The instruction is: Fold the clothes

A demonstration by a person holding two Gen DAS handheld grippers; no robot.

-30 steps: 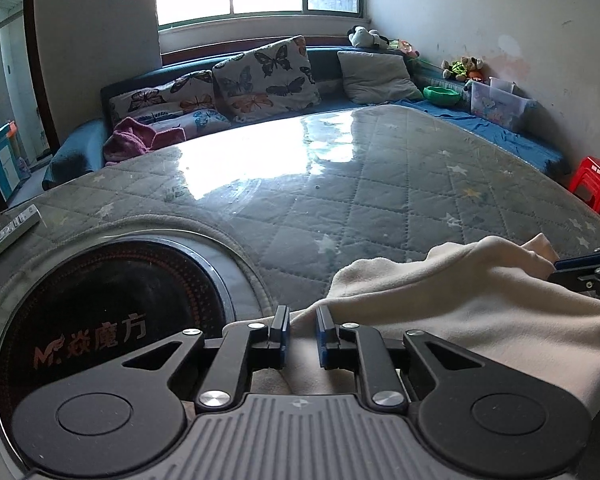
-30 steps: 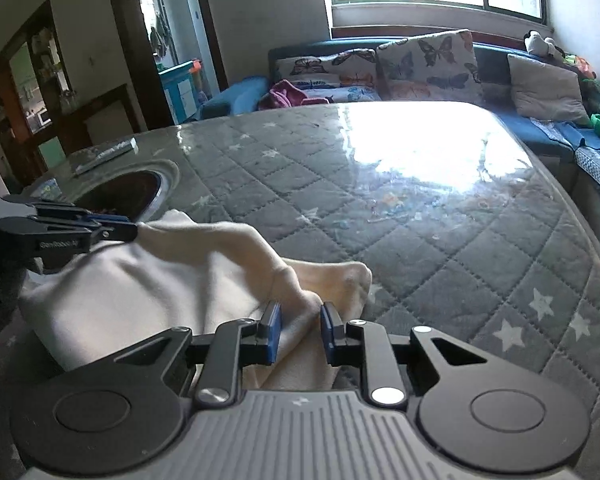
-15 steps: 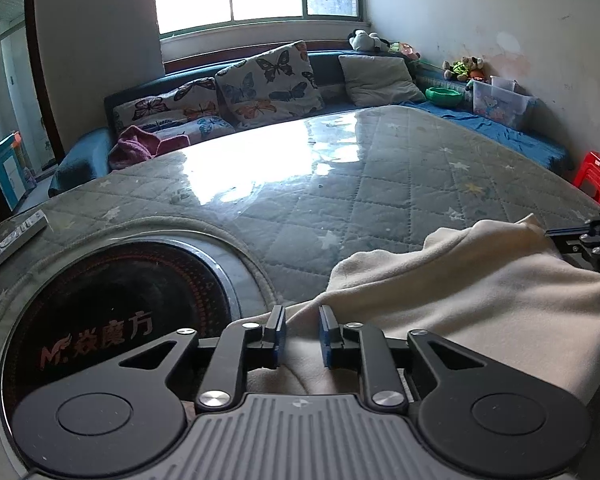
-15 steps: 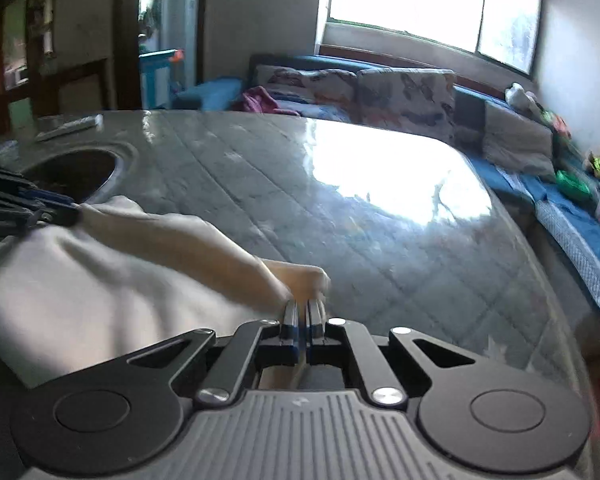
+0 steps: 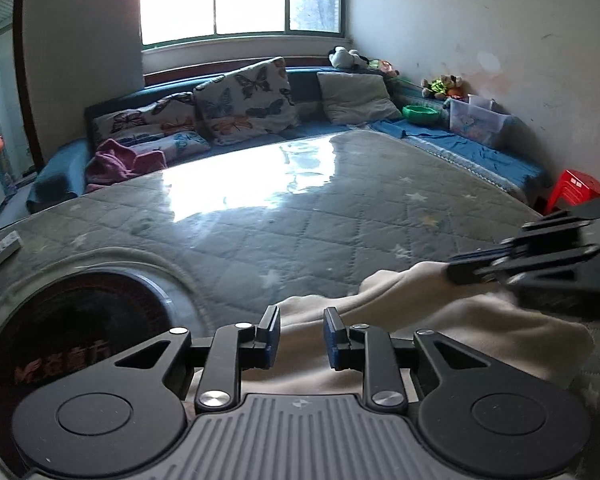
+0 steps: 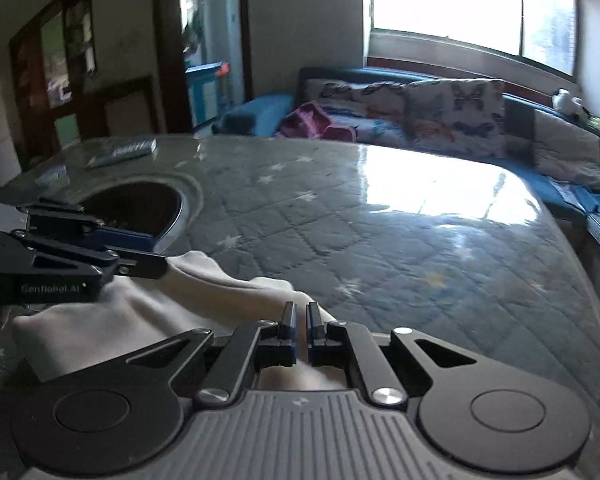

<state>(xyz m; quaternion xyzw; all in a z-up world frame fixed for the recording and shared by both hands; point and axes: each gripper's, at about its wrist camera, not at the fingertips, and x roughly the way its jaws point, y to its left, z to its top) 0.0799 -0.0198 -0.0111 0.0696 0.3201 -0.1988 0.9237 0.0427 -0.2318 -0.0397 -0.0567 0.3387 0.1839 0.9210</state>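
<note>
A cream garment lies bunched on the near edge of the grey quilted table. My left gripper is open, its fingers straddling the garment's near fold. My right gripper is shut on the garment, pinching its edge and holding it slightly lifted. The right gripper also shows in the left wrist view, at the garment's right end. The left gripper shows in the right wrist view, at the garment's left end.
A round dark inset sits in the table at the left. A remote lies at the far left edge. A blue sofa with butterfly cushions runs behind. A red stool stands at the right.
My right gripper has closed on the garment's edge and swung inward toward the left gripper, lifting the cloth. My left gripper has opened a little wider.
</note>
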